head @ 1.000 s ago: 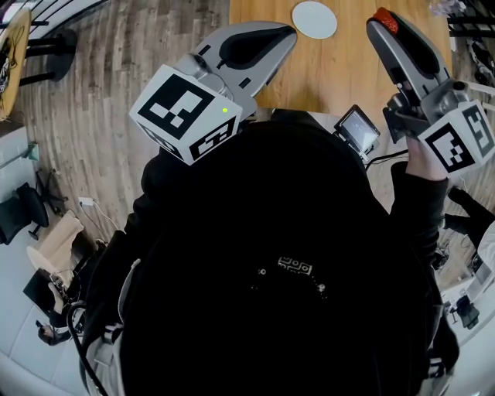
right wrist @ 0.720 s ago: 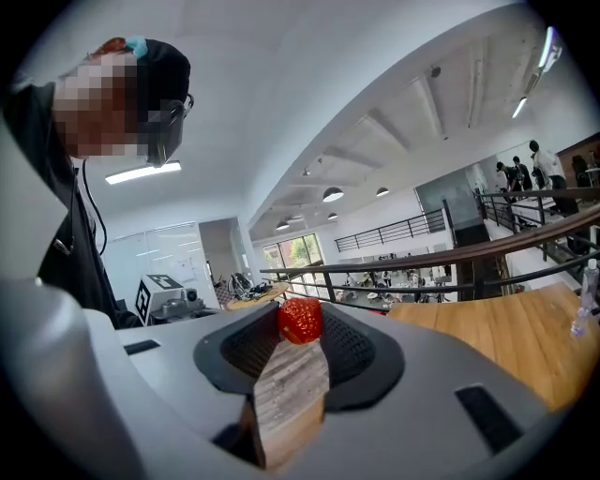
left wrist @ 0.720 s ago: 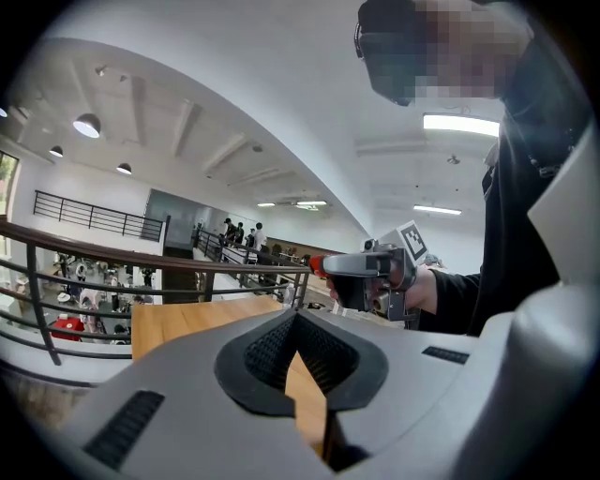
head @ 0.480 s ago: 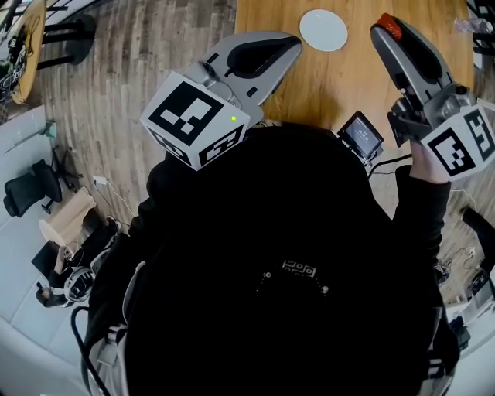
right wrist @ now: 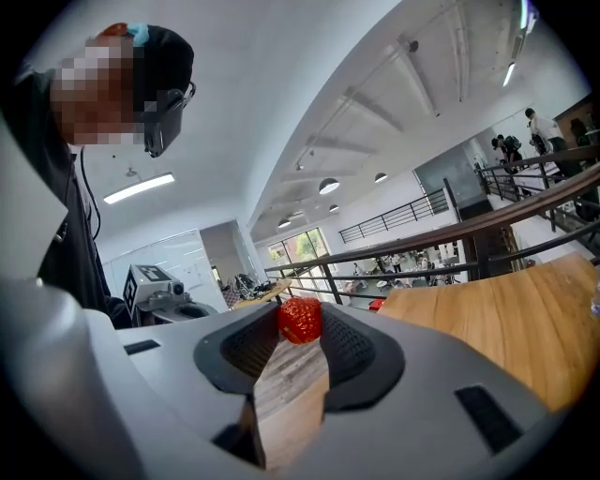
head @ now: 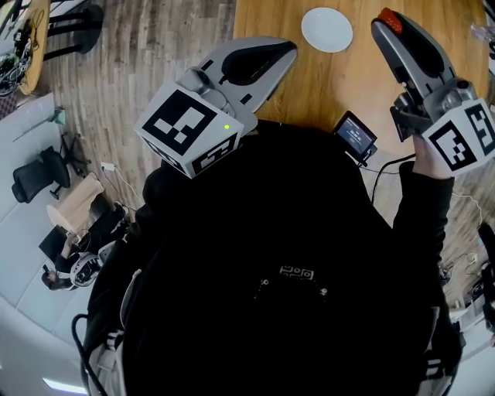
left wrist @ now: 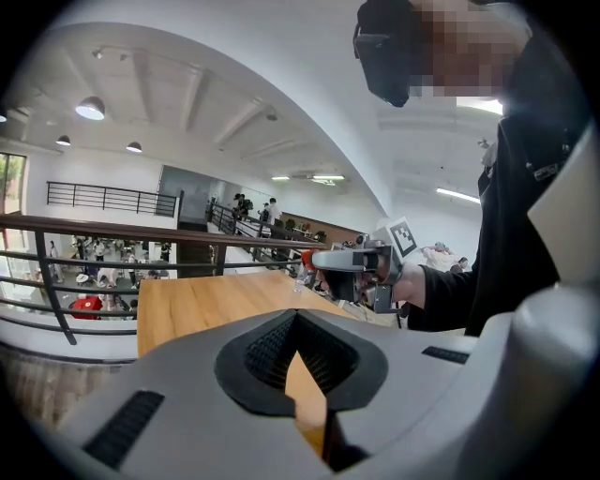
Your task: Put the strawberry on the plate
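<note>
Barely a shift this last second: the plate (head: 326, 29) has drifted a touch right in my head view, and both claws hold as they were. Nearest me, my left claw (head: 286, 49) sits left of the plate and short of it, tips together, nothing in it. My right claw (head: 384, 23) is pinched on the strawberry (right wrist: 300, 320), up off the surface (head: 309, 85), just right of the plate. Its long axis runs past the plate's right edge, so the right is closer. I reckon a swing left and down does it.
</note>
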`<state>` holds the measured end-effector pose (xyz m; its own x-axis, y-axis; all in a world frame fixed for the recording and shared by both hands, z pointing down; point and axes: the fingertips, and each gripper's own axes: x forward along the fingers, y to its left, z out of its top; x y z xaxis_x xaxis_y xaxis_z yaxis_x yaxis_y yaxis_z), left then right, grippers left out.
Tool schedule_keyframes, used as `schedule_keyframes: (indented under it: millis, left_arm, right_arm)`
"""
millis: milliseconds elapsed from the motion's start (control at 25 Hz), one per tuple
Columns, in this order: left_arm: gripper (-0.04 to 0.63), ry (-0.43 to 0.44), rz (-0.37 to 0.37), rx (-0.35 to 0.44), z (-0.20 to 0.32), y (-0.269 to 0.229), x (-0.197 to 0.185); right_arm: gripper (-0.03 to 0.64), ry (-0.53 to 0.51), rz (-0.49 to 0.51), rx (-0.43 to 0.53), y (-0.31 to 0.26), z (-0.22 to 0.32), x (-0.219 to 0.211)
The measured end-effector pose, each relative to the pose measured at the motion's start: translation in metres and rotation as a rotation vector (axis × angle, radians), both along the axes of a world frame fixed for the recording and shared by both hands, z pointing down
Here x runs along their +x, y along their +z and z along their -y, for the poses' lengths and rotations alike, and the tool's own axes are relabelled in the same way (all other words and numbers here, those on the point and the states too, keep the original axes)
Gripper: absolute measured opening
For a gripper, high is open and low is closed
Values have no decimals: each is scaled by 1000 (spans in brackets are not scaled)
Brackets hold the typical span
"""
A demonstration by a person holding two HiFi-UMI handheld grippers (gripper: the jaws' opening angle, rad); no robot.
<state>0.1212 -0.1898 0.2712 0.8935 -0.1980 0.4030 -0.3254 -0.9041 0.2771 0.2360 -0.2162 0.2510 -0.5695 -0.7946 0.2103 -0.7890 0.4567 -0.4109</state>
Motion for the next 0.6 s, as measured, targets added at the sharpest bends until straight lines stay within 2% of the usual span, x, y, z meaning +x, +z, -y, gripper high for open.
schedule_keyframes:
  millis: [120, 280, 600]
  left_arm:
    - [-2, -3, -8, 2, 5, 1, -1]
    - [-2, 9, -103, -63, 18, -17, -2]
    - [-2, 127, -137, -48, 9, -20, 3]
  right_arm:
    - [147, 12, -18, 9, 1, -2, -1]
    - [147, 48, -27, 19, -4, -3, -5]
    - [147, 160, -63, 29, -8, -22, -3]
